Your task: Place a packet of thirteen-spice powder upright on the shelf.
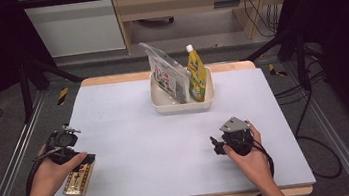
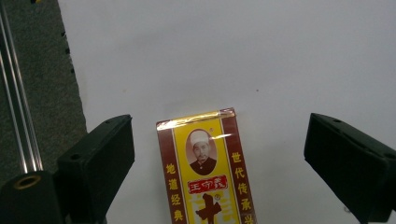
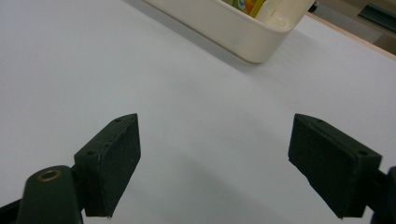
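On the pale tabletop (image 1: 131,133) the flat red-and-yellow packet (image 2: 205,168) lies at the near left corner between the spread jaws of the left hand-held gripper (image 2: 219,163) — likely a pickup about to start, needing descent and closing — while the right hand-held gripper (image 3: 215,163) hangs released, empty.

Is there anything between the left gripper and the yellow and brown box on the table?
Nothing visible stands in the way. The left gripper is open directly over the box, one jaw on each side, with bare table around it. The tub stands far off.
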Tool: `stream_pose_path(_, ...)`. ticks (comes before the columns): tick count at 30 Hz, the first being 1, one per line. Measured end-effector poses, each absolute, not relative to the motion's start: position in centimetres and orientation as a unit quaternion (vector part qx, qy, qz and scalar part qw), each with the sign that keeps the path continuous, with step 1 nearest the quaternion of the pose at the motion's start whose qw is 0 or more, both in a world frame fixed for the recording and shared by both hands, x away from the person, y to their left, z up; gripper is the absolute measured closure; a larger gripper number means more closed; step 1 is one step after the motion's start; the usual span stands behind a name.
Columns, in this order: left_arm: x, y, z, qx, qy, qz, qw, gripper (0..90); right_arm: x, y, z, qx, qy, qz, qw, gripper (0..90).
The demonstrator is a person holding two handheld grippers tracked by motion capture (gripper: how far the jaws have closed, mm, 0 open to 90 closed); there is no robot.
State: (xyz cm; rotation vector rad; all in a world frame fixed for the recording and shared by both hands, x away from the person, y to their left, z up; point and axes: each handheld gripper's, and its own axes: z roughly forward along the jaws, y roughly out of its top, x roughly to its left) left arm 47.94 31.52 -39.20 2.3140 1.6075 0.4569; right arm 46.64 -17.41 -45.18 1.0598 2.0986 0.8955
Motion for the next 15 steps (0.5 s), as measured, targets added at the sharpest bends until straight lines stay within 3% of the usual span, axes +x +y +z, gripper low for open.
stream_pose_path(15,47.9,32.9,-41.2,0.795,0.586,0.109,0.115,14.2,46.7,-17.6,-45.3,0.410,0.792,0.337,0.302,17.3)
